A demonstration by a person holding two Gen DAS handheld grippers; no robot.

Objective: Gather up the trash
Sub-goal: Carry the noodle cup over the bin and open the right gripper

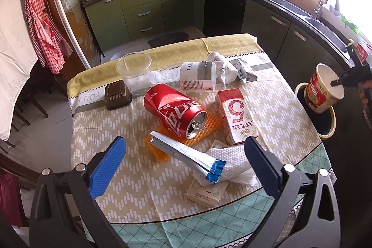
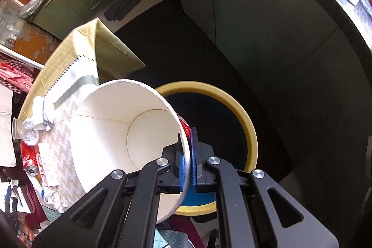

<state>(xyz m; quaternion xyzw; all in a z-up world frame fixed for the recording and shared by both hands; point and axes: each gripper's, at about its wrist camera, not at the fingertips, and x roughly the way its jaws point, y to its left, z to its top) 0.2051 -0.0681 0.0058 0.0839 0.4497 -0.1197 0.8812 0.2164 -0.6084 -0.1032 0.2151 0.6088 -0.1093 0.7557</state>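
Note:
My right gripper [image 2: 187, 169] is shut on the rim of an empty paper noodle cup [image 2: 121, 131], red outside and white inside. It holds the cup tilted over a yellow-rimmed bin [image 2: 252, 131] beside the table. In the left wrist view the same cup [image 1: 323, 90] hangs above the bin [image 1: 331, 127] at the right, with the right gripper [image 1: 337, 81] on its rim. My left gripper [image 1: 186, 155] stands open above the table's near edge. Below it lie a silver wrapper with a blue end [image 1: 186, 152], a dented red can [image 1: 174, 108] and a red-and-white carton [image 1: 237, 115].
Farther back on the table [image 1: 111, 136] are a clear plastic cup [image 1: 133, 72], a crushed clear bottle [image 1: 193, 78], a brown lidded box [image 1: 117, 94], a white paper towel [image 1: 234, 164] and a small card box [image 1: 205, 192]. Green kitchen cabinets [image 1: 139, 11] stand behind.

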